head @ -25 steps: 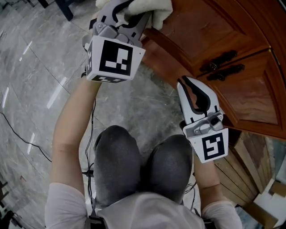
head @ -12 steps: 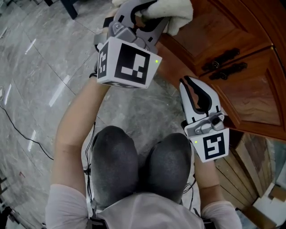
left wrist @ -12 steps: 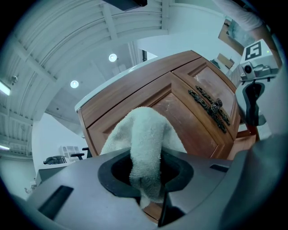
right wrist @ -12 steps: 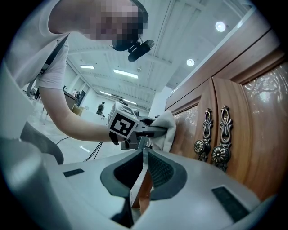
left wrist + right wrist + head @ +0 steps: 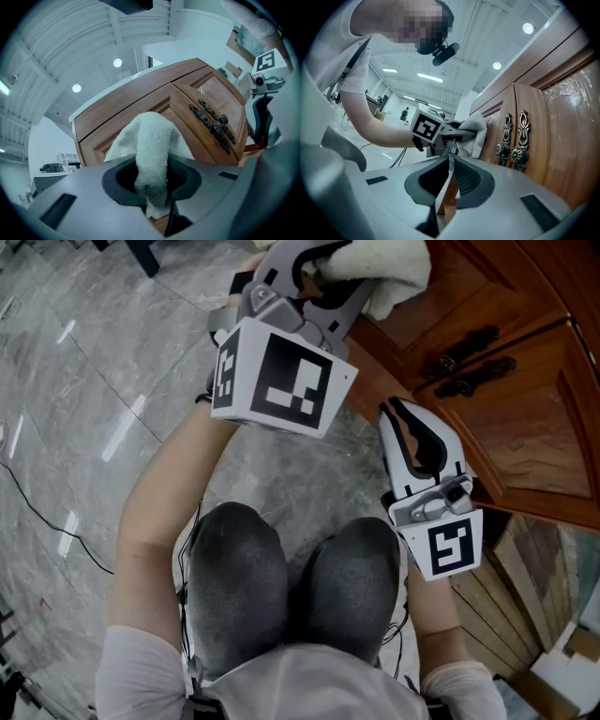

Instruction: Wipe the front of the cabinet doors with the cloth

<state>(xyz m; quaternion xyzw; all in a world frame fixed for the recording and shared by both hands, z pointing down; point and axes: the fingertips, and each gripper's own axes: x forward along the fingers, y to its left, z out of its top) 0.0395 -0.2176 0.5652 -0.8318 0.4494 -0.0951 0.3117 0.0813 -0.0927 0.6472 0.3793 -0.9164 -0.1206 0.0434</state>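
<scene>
A white terry cloth (image 5: 392, 270) is pressed against the left wooden cabinet door (image 5: 448, 298), and my left gripper (image 5: 325, 270) is shut on it at the top of the head view. In the left gripper view the cloth (image 5: 152, 145) bulges out of the jaws in front of the door, left of the dark ornate handles (image 5: 213, 123). My right gripper (image 5: 397, 411) is shut with nothing in it, held low in front of the right door (image 5: 530, 432), below the handles (image 5: 469, 364). The right gripper view shows the cloth (image 5: 479, 133) on the door, beside the handles (image 5: 513, 140).
The grey marble floor (image 5: 84, 381) spreads to the left, with a thin cable (image 5: 37, 517) across it. The person's knees (image 5: 300, 587) are just below the grippers. Wooden boards and cardboard boxes (image 5: 562, 652) lie at the lower right, beside the cabinet.
My left gripper has slid right along the left door with the cloth, towards the handles. The right gripper has barely moved.
</scene>
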